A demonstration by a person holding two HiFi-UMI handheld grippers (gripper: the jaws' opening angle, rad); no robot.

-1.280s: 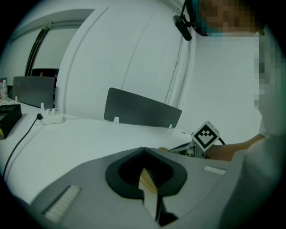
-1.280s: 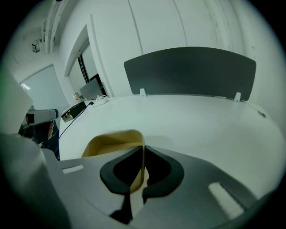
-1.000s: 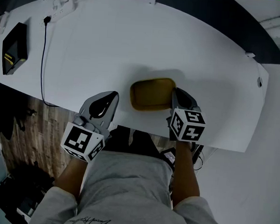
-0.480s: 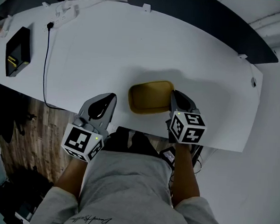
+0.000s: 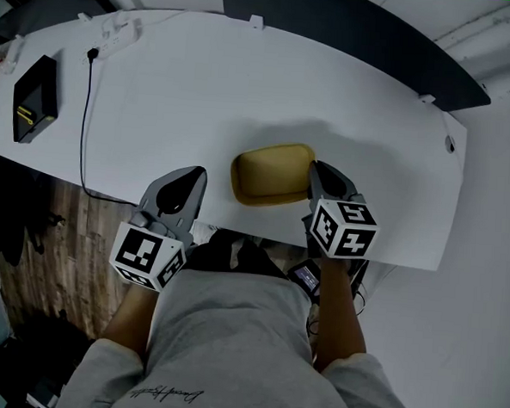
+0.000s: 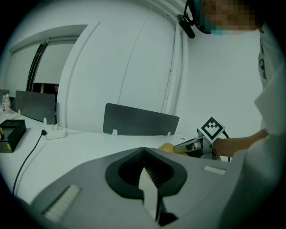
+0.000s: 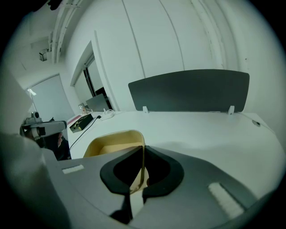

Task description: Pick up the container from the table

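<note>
Yellow shallow plastic container [image 5: 270, 174], likely light, stiff; right claw [image 5: 316, 171] nips its right rim; left claw [image 5: 190, 178] closed, empty.

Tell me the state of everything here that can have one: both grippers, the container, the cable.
Right gripper: shut on the yellow container, at its right wall.
Left gripper: shut, empty, apart from the container.
Yellow container: upright, open-topped, nothing inside.
Black cable: plug sits at the end of the power strip.

yellow container [image 5: 271, 172], shallow, rounded oblong, open and empty, upright by the white table's [image 5: 201, 92] near edge.
</note>
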